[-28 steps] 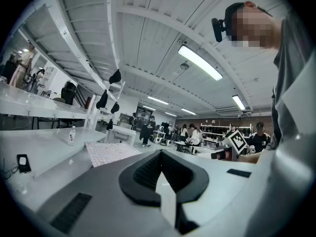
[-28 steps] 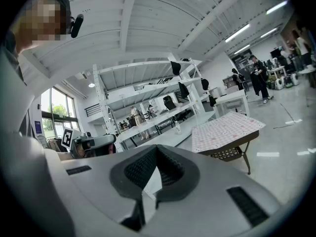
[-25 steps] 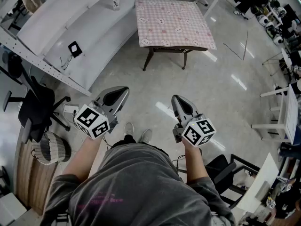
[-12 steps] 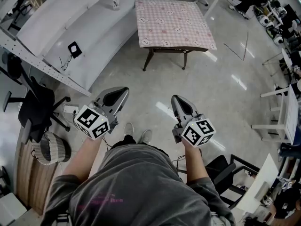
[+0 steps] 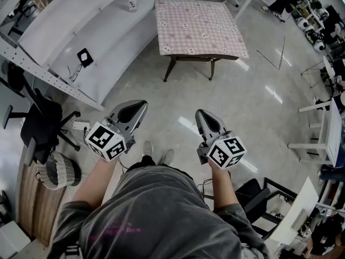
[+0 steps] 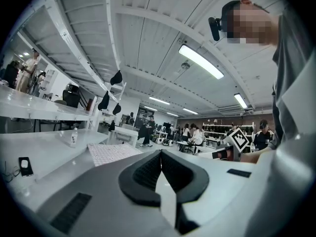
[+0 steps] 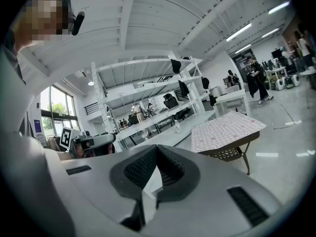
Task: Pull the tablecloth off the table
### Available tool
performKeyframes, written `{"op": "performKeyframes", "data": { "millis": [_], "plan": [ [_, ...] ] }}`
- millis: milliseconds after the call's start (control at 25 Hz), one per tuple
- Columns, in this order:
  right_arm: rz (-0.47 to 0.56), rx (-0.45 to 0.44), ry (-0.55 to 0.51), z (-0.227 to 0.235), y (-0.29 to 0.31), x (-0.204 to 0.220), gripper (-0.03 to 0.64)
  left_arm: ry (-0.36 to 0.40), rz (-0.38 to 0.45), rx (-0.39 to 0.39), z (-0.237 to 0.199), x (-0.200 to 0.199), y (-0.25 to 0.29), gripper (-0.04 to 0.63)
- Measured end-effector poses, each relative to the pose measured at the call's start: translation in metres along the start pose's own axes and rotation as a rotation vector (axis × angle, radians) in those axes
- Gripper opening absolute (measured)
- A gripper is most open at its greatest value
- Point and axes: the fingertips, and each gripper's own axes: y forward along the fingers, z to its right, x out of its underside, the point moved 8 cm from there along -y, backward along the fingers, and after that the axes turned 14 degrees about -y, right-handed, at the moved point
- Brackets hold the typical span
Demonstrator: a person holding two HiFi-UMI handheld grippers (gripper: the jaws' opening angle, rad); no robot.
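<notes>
Now, your left gripper [image 5: 135, 107]: jaws pressed together tip to tip with nothing between them. You hold it out in front of your waist, its nose aimed toward the table [image 5: 169, 69].
Your right gripper [image 5: 202, 115]: likewise closed, its pads meeting, and empty. It sits level with the left one, and your shoes [image 5: 156, 152] show below and between the two.
Tablecloth [image 5: 198, 25]: pink-and-white checked with small printed figures. It lies flat over the tabletop, its edges hanging slightly over the sides, well apart from both grippers.
Table: small, with dark legs showing under the near edge of the cloth.
Floor [image 5: 242, 101]: pale and glossy, open between you and the table.
White bench [image 5: 75, 31]: long, running along your left and just beside the table.
Bottle [image 5: 131, 2]: small and clear, upright on the bench near the table's corner.
Dark device [image 5: 84, 55]: lies on the bench closer to you, with a thin cable trailing from it.
Office chair [image 5: 46, 125]: black, at your left, near the left gripper.
</notes>
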Motion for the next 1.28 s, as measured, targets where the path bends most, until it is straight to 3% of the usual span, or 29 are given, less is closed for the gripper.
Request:
{"op": "performKeyframes", "data": {
  "millis": [400, 760, 1280],
  "plan": [
    [0.007, -0.019, 0.005, 0.0, 0.006, 0.0, 0.005, -0.001, -0.005, -0.006, -0.004, 0.002, 0.001, 0.006],
    [-0.002, -0.019, 0.006, 0.0, 0.011, 0.0, 0.008, -0.001, -0.007, -0.009, -0.009, 0.0, 0.002, 0.057],
    [-0.014, -0.011, 0.006, 0.005, 0.008, 0.0, 0.065, -0.005, -0.015, -0.01, -0.007, 0.001, 0.005, 0.088]
  ]
}}
